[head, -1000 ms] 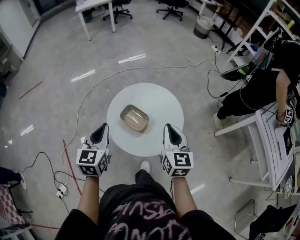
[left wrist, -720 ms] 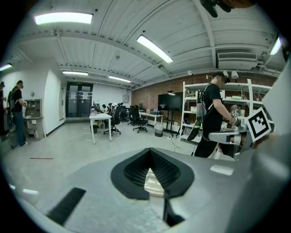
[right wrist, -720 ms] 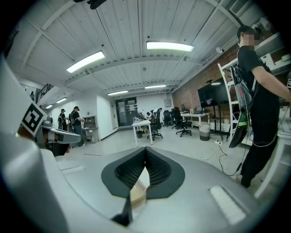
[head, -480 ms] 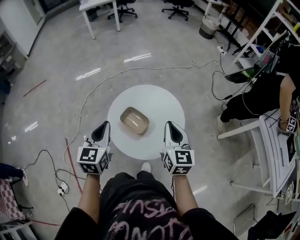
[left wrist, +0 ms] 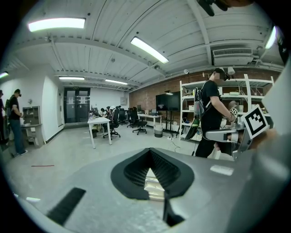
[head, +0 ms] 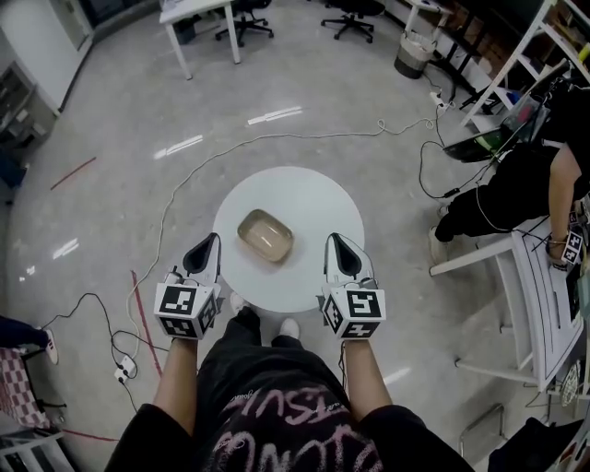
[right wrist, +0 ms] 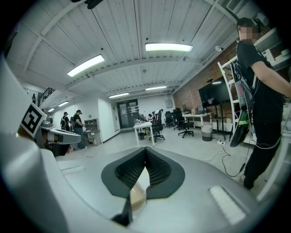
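Note:
A round white table [head: 318, 198] stands on the grey floor in front of me. On it, left of centre, lies an oval tan dish [head: 265, 235]. My left gripper [head: 211, 242] hovers over the table's near left edge, shut, with nothing in it. My right gripper [head: 334, 242] hangs over the near right edge, shut and empty as well. The dish lies between the two tips, slightly beyond them. In the left gripper view the left gripper [left wrist: 149, 154] points level into the room; the right gripper [right wrist: 145, 152] does the same in its own view.
Cables [head: 175, 189] run across the floor left of the table, with a power strip [head: 120, 373] nearby. A seated person [head: 516, 175] and a white chair [head: 530, 277] are at the right. A white desk [head: 198, 14] and a bin [head: 410, 53] stand farther off.
Both grippers have stayed shut at the table's near edge and barely moved. A foot has stepped forward under the table's near left edge.

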Motion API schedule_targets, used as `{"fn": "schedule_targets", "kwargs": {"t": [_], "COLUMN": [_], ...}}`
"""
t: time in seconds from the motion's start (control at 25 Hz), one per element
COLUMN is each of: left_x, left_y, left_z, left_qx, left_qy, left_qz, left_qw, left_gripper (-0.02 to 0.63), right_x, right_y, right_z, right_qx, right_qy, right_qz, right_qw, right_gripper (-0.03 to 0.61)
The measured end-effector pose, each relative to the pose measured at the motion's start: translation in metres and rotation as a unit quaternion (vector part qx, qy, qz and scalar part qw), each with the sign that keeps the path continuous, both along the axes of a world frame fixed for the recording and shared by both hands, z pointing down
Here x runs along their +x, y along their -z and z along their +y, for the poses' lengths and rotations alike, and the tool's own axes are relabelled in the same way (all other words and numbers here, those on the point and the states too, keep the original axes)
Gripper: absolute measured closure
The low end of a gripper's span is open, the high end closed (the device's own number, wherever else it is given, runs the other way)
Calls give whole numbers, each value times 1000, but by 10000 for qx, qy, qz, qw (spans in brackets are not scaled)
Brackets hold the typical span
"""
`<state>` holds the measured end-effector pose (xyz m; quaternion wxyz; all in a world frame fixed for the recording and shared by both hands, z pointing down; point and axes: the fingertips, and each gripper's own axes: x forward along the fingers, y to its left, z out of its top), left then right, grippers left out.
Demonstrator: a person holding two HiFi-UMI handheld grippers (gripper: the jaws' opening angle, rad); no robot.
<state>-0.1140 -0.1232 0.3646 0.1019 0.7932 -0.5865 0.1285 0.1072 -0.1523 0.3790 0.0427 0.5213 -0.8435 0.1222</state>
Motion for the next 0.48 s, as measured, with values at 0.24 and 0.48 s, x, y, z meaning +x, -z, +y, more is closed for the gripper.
{"fn": "schedule_targets", "kwargs": {"t": [0.24, 0.48], "left_x": [-6, -10], "left_y": [3, -4], "left_z": [1, -2], "left_qx": [-14, -74], "left_qy": [14, -38], "left_qz": [-26, 14], "left_qw": [10000, 10000], "left_gripper": [617, 615], "right_x": [-10, -16], "right_y": [3, -5], "right_z": [1, 1], "right_qx": [4, -94], "right_qy": [62, 28], "right_qz": [-8, 56], "right_qw": [10000, 9999], "right_gripper": [580, 580]}}
